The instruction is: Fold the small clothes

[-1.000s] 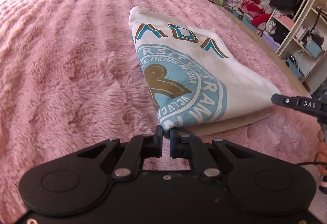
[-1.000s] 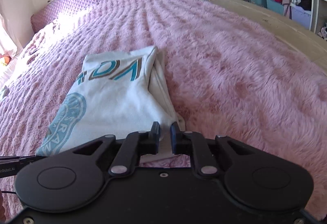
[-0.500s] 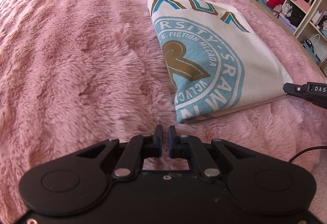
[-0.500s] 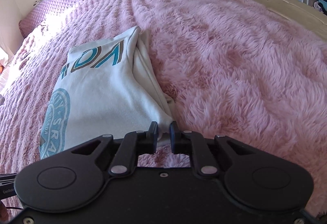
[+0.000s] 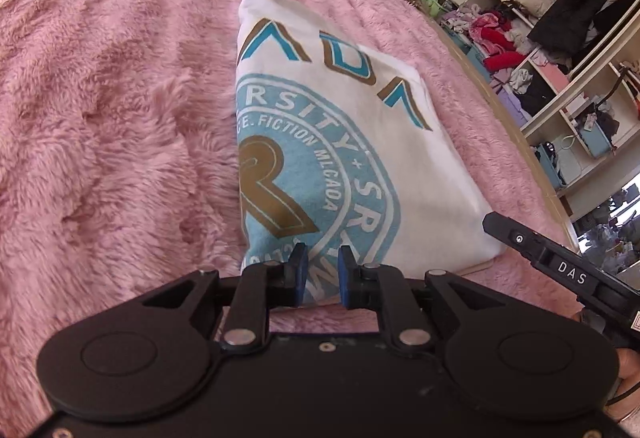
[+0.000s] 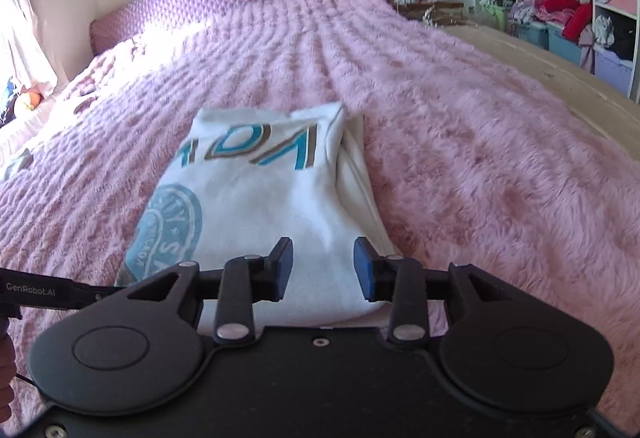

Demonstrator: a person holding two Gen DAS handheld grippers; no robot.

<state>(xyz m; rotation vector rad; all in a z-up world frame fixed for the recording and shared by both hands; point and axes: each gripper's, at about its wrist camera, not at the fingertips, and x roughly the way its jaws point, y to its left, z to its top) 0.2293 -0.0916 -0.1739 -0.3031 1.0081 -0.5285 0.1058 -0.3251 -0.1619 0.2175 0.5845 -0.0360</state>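
In your left view, the folded white shirt (image 5: 360, 142) with its blue round print lies flat on the pink fluffy bedspread (image 5: 112, 126); your left tongs (image 5: 319, 274) stand narrowly parted over its near corner, gripping nothing. Bare bedspread lies to the left.

In your right view, your right tongs (image 6: 322, 268) gape wide above the shirt's (image 6: 272, 206) near edge; bare bedspread (image 6: 480, 166) runs right to the bed's wooden edge (image 6: 560, 70).

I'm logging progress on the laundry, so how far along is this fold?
Done: the white printed T-shirt lies folded into a narrow rectangle on the fluffy pink bedspread. In hand: nothing; left gripper and right gripper hover open at its near edge. Left: probably one more fold.
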